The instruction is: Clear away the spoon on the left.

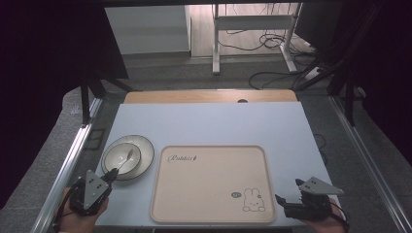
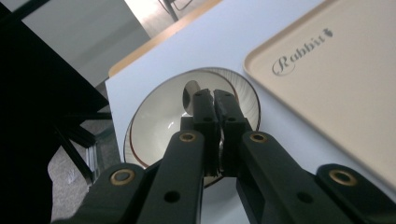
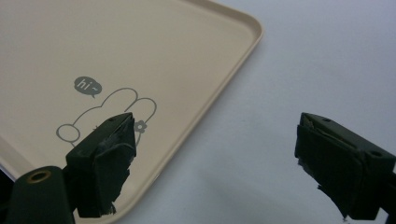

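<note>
Left tongs (image 2: 214, 100) pinching spoon (image 1: 127, 158) handle, spoon in bowl (image 1: 122, 158) on plate (image 1: 145, 156), left of tray (image 1: 209, 213). Right tongs (image 3: 215, 163) spread, idle above worktop (image 1: 204, 126). Thin grip; could slip and clatter if lifted fast.

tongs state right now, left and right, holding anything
Left tongs: shut on the handle of the pale spoon lying in the white ceramic bowl.
Right tongs: open, holding nothing.

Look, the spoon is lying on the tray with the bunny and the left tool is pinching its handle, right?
Not quite. The spoon lies in the bowl beside the tray, not on it; the high view shows this. The left tool does pinch its handle.
</note>
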